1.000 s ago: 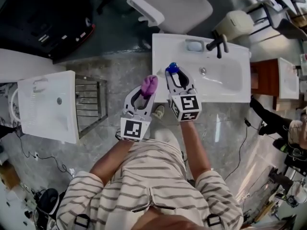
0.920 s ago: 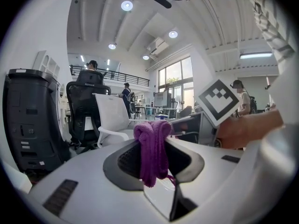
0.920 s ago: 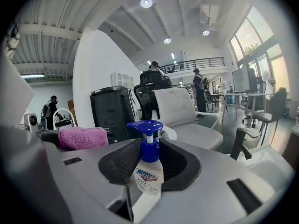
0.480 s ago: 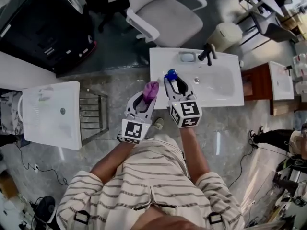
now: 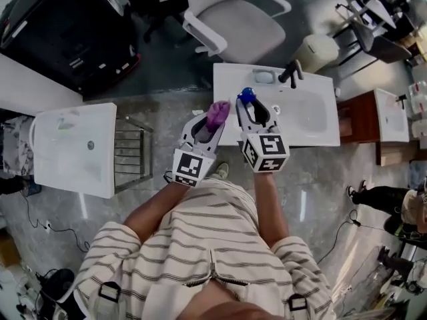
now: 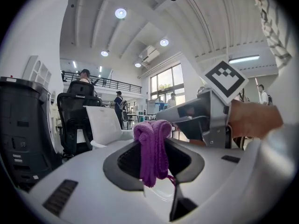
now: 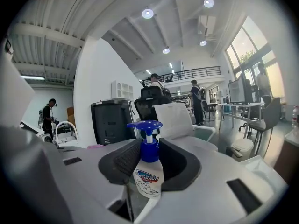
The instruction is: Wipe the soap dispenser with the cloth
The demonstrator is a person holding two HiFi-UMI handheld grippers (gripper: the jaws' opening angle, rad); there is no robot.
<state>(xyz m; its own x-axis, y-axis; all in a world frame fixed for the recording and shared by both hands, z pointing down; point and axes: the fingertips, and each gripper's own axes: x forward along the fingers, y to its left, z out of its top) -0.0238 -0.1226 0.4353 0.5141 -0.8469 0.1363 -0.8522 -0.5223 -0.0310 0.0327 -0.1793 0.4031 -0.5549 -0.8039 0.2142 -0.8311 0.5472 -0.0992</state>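
My left gripper (image 5: 215, 124) is shut on a bunched purple cloth (image 5: 218, 114), which pokes up and hangs between the jaws (image 6: 152, 155) in the left gripper view. My right gripper (image 5: 249, 109) is shut on a soap dispenser (image 5: 247, 96), a clear labelled bottle (image 7: 149, 176) with a blue pump top. Both are held up in the air side by side, the cloth just left of the dispenser, in front of the white washbasin (image 5: 313, 129). In the left gripper view the right gripper (image 6: 205, 120) shows close by on the right.
A black tap (image 5: 291, 72) stands on the washbasin's far rim. Beyond it are an office chair (image 5: 230, 12) and a white bin (image 5: 319, 49). A second white basin (image 5: 73, 149) and a metal rack (image 5: 130, 155) stand at the left, a black cabinet (image 5: 60, 25) far left.
Both grippers have risen with the cloth and the dispenser still in them and now sit slightly further right in the head view. Neither grip has changed.
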